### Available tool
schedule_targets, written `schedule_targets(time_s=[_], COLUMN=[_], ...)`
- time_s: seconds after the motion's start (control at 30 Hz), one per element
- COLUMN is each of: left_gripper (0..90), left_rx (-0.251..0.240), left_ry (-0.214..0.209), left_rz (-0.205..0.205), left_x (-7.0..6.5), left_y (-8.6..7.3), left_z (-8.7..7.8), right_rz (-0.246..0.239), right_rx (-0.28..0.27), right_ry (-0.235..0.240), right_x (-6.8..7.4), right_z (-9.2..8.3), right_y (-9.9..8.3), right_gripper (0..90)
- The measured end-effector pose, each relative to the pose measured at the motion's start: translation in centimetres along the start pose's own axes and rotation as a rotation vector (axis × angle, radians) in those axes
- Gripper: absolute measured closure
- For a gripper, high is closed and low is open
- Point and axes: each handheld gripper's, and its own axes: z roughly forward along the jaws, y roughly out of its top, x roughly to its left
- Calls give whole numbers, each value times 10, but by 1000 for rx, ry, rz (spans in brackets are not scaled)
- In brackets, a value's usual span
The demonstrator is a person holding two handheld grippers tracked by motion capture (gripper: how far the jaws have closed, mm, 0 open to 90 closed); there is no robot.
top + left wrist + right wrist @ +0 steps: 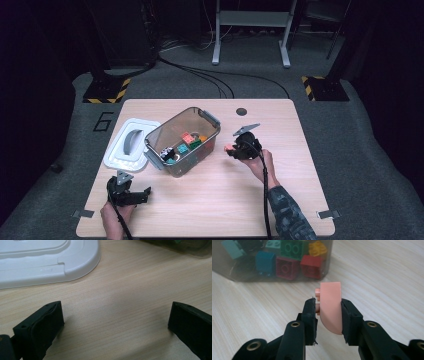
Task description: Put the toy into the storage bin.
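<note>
My left gripper [134, 196] rests low on the table [225, 200] near its front left edge, jaws spread wide over bare wood, just short of the white lid [131, 145]. Right of the lid stands the clear bin [182, 141], with coloured bricks [292, 250] inside. Further right, my right gripper [231, 148] is clamped on a pink brick [330, 306], held above the table just beside the bin's wall.
</note>
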Motion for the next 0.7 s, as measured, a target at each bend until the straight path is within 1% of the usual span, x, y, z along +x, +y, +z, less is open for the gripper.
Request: schedule_targets(time_s=[0.03,0.07,0.27,0.4,0.43,0.53,0.6,0.7], left_gripper=[0,0,0,0,0,0,0,0], left_rx=[1,1,0,2,1,0,0,1], left_ry=[0,0,0,0,0,0,0,0], left_rz=[1,0,-1,-2,0,-2,0,-1], left_x=[0,0,0,0,0,0,0,0], left_y=[0,0,0,0,0,0,0,0], left_z=[0,0,0,0,0,0,0,0], right_rz=[4,-2,22,14,13,9,14,21], right_rx=[-5,-6,-9,-11,-15,-22,-27,-31], right_ry=[-5,-10,-24,-33,-39,-45,-51,-54], right_x=[-2,-8,-14,-18,-20,-23,-26,-27], right_z=[-1,-4,-10,-12,-15,-16,-18,-20], right_y=[1,3,8,15,20,24,30,33], right_gripper=[679,679,679,679,680,680,680,680])
